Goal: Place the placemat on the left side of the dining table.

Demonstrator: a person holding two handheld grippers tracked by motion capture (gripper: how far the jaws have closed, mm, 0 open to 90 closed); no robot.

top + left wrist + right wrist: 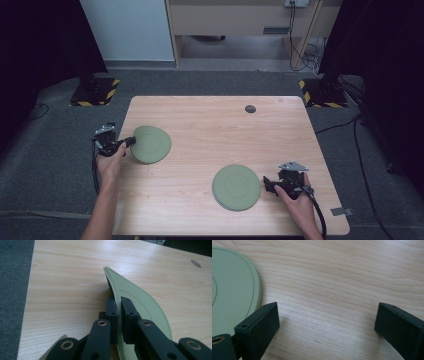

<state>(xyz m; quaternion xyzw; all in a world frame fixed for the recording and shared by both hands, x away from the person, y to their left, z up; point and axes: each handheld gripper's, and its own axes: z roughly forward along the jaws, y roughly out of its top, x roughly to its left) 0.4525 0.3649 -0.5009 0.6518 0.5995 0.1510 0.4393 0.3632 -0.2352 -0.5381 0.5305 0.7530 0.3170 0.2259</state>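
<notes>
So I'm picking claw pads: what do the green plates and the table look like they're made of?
Plates: probably plastic or melamine, matte and evenly sage green, with a thin moulded rim. Table: pale wood or wood-look laminate, with visible grain and a soft sheen.

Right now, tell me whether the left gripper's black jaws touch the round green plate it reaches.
Touching. The left gripper view shows the left gripper with both pads clamped on the tilted green plate's rim.
</notes>
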